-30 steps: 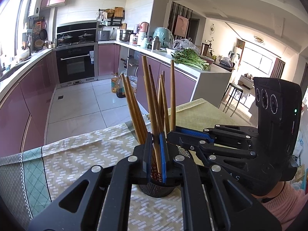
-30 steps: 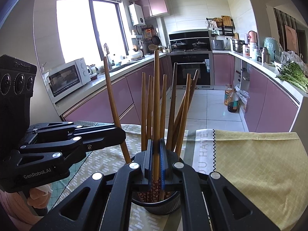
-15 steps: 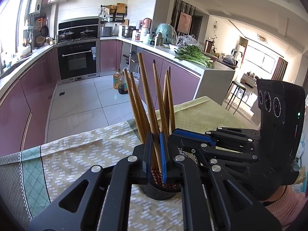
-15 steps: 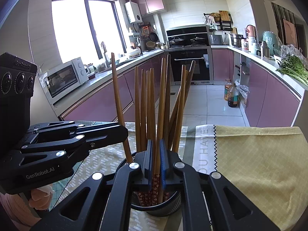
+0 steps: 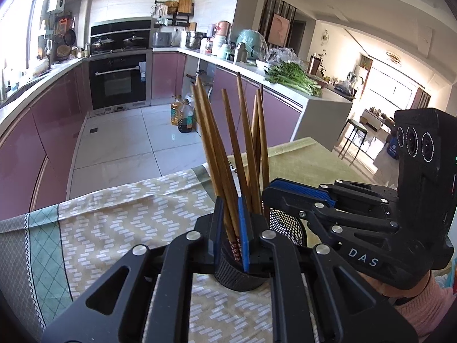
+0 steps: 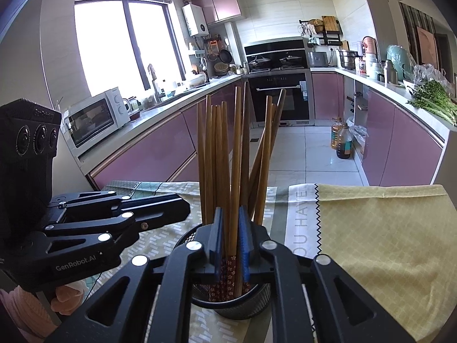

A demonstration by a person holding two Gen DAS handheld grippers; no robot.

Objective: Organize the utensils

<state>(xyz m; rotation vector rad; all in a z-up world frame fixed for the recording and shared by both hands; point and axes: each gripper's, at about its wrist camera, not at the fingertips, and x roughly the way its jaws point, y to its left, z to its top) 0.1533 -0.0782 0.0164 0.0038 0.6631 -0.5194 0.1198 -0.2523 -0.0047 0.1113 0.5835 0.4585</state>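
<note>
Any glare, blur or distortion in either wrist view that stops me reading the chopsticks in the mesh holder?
Left wrist view: chopsticks and mesh holder are sharp; glare only from the far living-room window; fisheye bends the counters. Right wrist view: the kitchen window is blown out white, but the chopsticks stand against cabinets and read clearly; picture corners are dark.

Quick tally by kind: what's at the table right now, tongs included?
Wooden chopsticks: about 10 (they overlap), all standing in the holder
Black mesh holder: 1
Tongs: 2, left tongs and right tongs, both opening, chopstick between the pads of each
Total: about 13
</note>
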